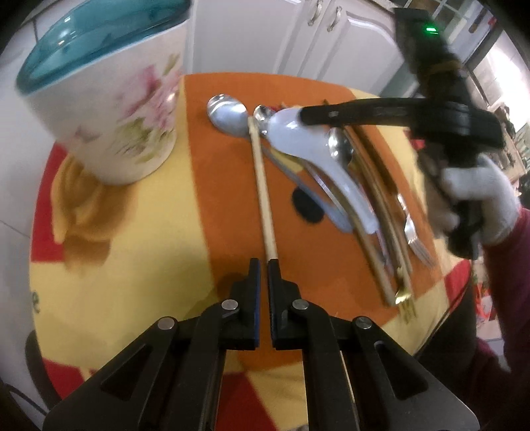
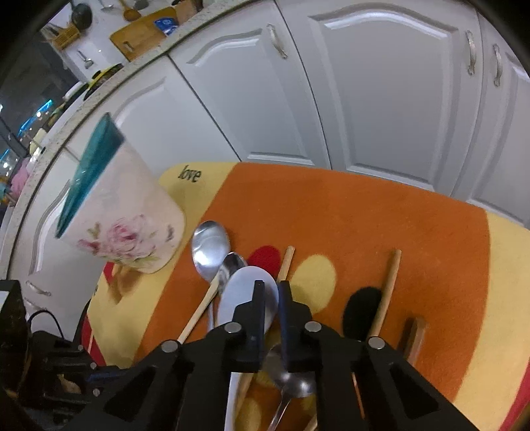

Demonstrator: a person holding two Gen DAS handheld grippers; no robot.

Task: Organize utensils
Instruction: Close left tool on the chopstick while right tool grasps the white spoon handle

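Utensils: nearest, the left gripper (image 1: 264,265) has pinched its jaws together at the near end of a wooden chopstick (image 1: 261,185). Beyond, the right gripper (image 2: 272,291) closes over the white ceramic spoon (image 2: 238,298). Farthest, the floral cup (image 1: 106,99) looks empty; sorting has barely begun.

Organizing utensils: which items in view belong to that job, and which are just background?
Job items: floral cup, steel spoon, white ceramic spoon, chopstick, fork.

Background: patterned mat, cabinet doors, cutting board.
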